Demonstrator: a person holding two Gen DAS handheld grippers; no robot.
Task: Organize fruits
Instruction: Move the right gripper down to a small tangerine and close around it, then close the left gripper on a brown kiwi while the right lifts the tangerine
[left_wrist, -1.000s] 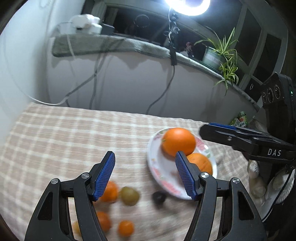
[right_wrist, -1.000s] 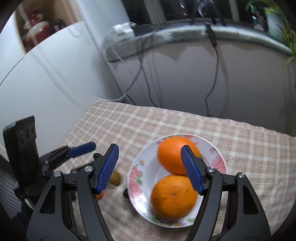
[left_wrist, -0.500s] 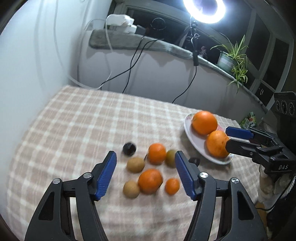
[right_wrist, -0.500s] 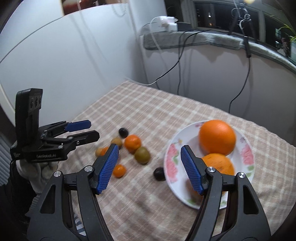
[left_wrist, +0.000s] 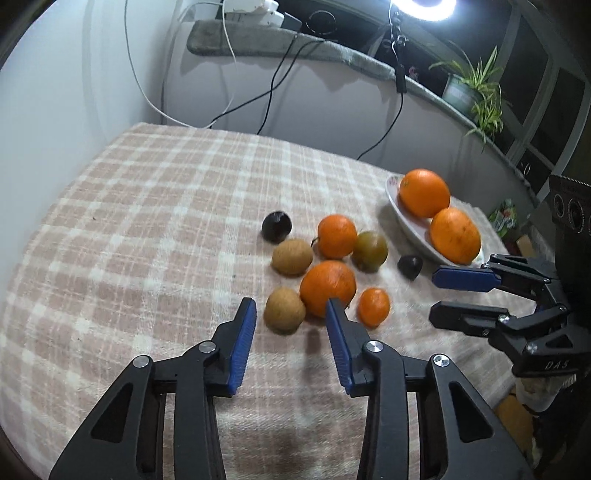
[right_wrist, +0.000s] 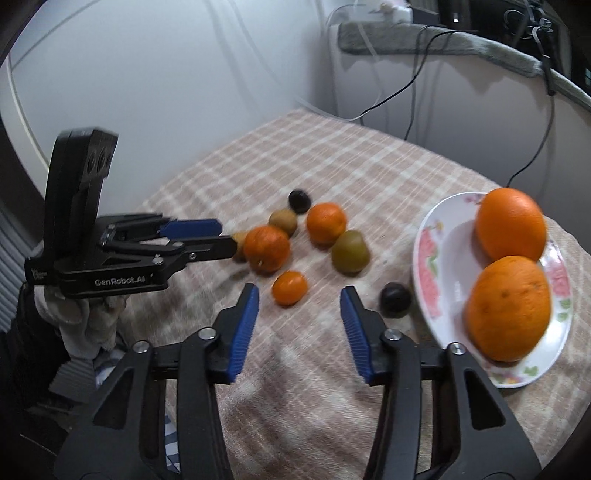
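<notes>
While both grippers hover over checked surface (left_wrist: 147, 221), left gripper (left_wrist: 290, 332) and right gripper (right_wrist: 299, 314) fingers just narrowed, nothing between. Loose fruits (left_wrist: 327, 288) clustered beside plate (right_wrist: 436, 258): round, firm, roll-prone; pinch across widest middle.

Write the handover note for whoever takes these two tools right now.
Left tool: empty, its jaws have just been closing, nearest the brown fruit and the big loose orange.
Right tool: empty, its jaws have just been closing too, the smallest orange lying just beyond its tips.
Done: two large oranges sit on the flowered plate.
Left: eight loose fruits remain on the checked cloth, including a dark one beside the plate.
</notes>
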